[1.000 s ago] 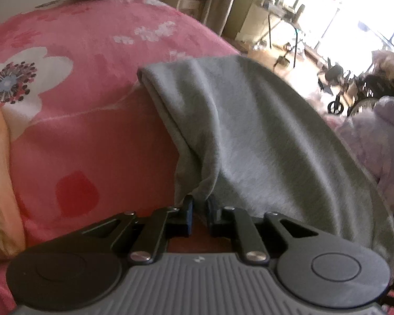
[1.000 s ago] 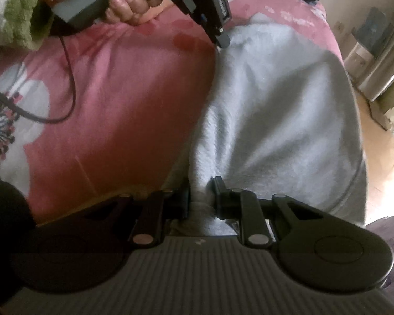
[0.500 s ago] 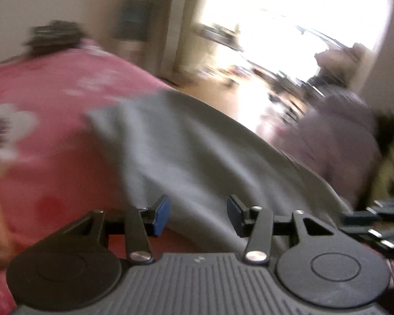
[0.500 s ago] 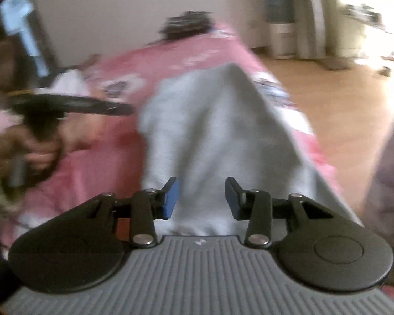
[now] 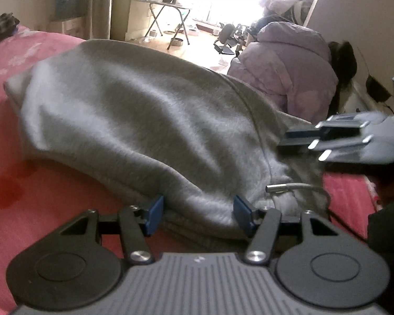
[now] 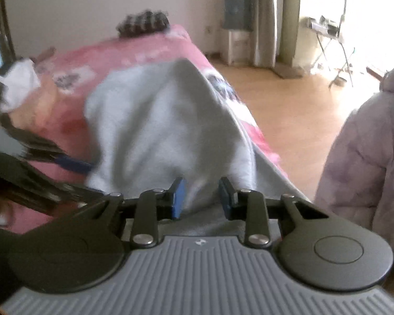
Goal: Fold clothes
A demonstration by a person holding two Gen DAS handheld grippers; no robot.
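With the grey top lying folded on the pink bed, its near edge bunched just in front of both cameras, I judge the step in hand to be a fresh grip on that edge for the next fold.

My left tool stands fairly wide and is opening, the thick fold of cloth sitting between its blue pads without being pinched. My right tool is narrower and closing; cloth lies in its gap too, though blur keeps me from saying the pads bite yet. In the left view the right tool shows at the far right, over the top's right end.

To do this well, I would catch every layer at the edge, not just the top one, and set both grips level with each other so the fold comes out square. The drawstring tip lies loose by my left tool; it could snag or get clamped, so I would keep clear of it.
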